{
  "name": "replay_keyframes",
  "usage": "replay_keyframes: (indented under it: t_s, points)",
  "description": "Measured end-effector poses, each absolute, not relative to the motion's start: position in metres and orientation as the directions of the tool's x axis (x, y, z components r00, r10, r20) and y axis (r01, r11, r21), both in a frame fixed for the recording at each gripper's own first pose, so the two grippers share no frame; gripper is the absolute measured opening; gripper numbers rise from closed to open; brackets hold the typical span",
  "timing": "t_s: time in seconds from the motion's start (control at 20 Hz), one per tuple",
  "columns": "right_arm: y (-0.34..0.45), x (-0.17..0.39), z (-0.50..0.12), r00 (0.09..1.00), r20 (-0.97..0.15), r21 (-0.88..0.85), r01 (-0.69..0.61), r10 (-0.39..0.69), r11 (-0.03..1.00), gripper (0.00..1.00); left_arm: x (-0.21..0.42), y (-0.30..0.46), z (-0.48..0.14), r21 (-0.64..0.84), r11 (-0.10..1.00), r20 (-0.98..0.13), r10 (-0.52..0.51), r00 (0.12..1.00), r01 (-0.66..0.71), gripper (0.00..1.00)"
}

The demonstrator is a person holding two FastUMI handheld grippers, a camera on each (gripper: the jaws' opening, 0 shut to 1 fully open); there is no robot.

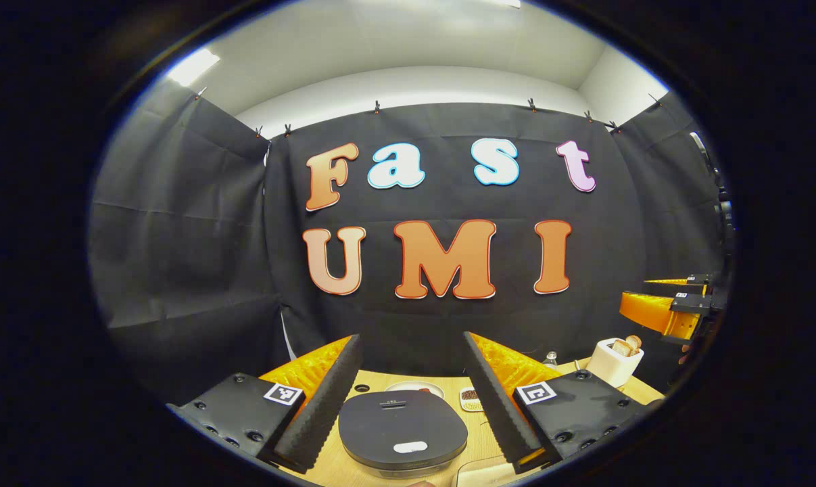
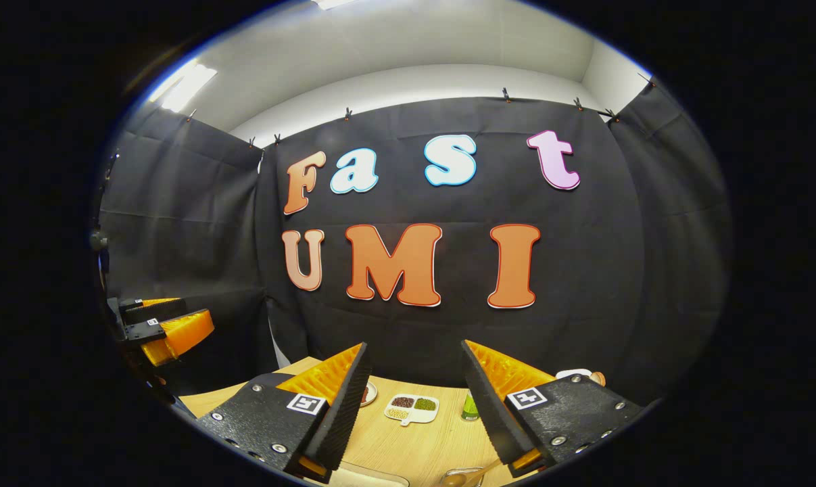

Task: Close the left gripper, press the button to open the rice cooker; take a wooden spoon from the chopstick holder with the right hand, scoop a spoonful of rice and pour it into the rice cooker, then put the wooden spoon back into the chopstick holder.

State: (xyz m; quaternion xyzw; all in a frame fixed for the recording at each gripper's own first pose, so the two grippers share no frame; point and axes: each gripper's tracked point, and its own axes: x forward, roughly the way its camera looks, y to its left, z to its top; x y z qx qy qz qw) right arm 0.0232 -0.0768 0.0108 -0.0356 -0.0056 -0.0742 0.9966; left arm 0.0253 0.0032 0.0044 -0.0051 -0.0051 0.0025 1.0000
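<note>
Left gripper [image 1: 408, 396] nearest, jaws wide apart, hovering above rice cooker [image 1: 402, 427], lid down, pale button [image 1: 410, 447] at front edge. Risk: jaws unclosed, fingers straddle button, press misses or skids on lid. Right gripper [image 2: 411, 406] jaws apart, empty, above table [image 2: 414, 439]. Chopstick holder [image 1: 613, 361] farther right with wooden utensils; divided dish [image 2: 412, 408] beyond. Risk: spoon grabbed crooked, holder tips.

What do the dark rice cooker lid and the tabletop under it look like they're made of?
The dark grey rounded rice cooker lid looks like matte plastic: smooth, evenly coloured, with soft dull highlights and a pale oval button. The light tan table looks like wood or wood-look laminate, judging by its fine straight grain lines; which one is unclear.
</note>
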Motion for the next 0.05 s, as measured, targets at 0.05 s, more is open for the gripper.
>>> replay_keyframes:
  t_s: [0.05]
  points:
    - [-0.0750,0.0229,0.0127,0.989,0.023,-0.073,0.147,-0.146,0.986,0.82,0.0233,0.0149,0.0046,0.003,1.000,0.034,0.015,0.999,-0.015,1.00]
